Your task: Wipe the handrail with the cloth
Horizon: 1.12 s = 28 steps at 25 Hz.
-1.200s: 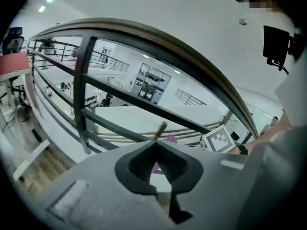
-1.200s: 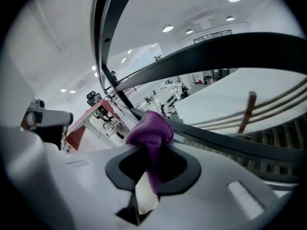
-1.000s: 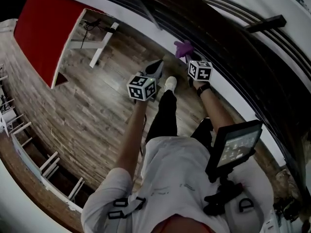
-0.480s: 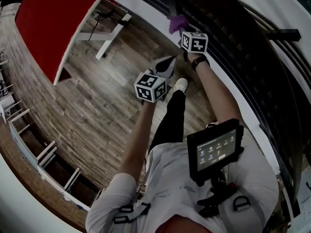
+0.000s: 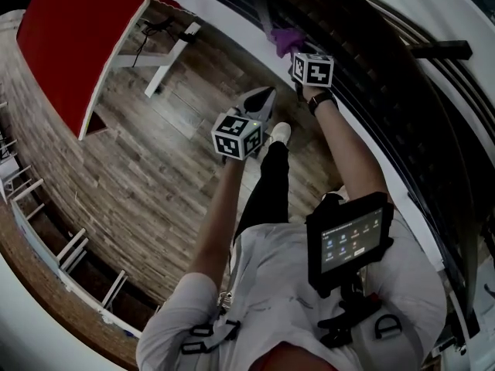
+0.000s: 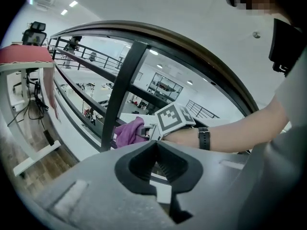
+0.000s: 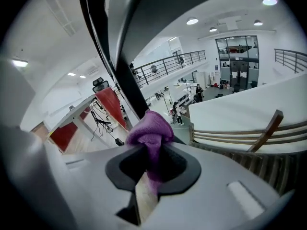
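— What is the right gripper (image 7: 152, 164) holding?
— The purple cloth (image 7: 149, 128). Its jaws are clamped on it: a strip of fabric runs down between them, and the rest bunches into a rounded wad above the tips.
— And the left gripper (image 6: 157, 164)?
— Its jaws are together, tips meeting, with nothing between them. In the head view it hangs over the wooden floor (image 5: 139, 176), apart from the right gripper and nearer the person's body.
— Where is the cloth in relation to the railing?
— In the left gripper view it sits low down, just to the right of a dark upright post (image 6: 122, 95) and well below the curved handrail (image 6: 192, 46). It overlaps the post's edge, but I cannot tell whether it touches.
— How does the cloth look?
— Soft and crumpled, one solid purple, with deep folds where the jaws pinch it. Most of it pokes out beyond the tips.
— Anything else nearby?
— A red table (image 5: 69, 45) stands well off to the left, and the right wrist wears a dark watch (image 6: 204, 139)
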Available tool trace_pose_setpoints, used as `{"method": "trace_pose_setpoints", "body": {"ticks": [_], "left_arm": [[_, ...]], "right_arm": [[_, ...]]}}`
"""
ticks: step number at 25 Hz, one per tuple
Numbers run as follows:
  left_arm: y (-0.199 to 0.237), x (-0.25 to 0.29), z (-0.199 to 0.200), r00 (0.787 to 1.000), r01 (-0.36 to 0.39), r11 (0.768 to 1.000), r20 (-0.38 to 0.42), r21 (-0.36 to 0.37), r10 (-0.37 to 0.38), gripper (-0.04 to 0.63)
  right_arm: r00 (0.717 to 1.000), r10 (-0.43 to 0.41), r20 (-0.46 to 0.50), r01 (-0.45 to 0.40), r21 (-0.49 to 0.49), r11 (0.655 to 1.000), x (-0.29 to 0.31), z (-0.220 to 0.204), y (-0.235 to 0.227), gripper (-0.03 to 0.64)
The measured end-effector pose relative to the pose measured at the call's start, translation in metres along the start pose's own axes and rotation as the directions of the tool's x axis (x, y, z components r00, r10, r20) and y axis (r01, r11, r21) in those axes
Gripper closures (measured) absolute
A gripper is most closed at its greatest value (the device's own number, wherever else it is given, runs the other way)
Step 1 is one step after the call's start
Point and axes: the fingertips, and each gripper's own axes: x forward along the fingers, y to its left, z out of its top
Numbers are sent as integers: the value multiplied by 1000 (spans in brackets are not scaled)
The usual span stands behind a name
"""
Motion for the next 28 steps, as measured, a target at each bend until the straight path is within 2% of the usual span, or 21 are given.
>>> {"method": "trace_pose_setpoints", "body": {"ticks": [6, 11, 19, 24, 28], "left_arm": [[-62, 30, -20, 996, 70, 998, -60, 12, -69, 595], [-101, 42, -43, 986, 123, 992, -114, 14, -120, 595], [-156, 55, -65, 965, 193, 980, -190, 40, -182, 595], [-193, 67, -81, 944, 243, 968, -244, 64, -221, 595], [-229, 76, -97, 915, 306, 949, -300, 79, -270, 595]], "right_arm": [[999, -18, -31, 19, 35, 999, -49, -43, -54, 565], [996, -75, -57, 80, 77, 994, -87, -76, -90, 565], [994, -88, -64, 94, 109, 989, -138, -113, -118, 565], [990, -125, -63, 133, 142, 981, -179, -136, -149, 565], [983, -170, -66, 180, 193, 965, -217, -162, -175, 565]]}}
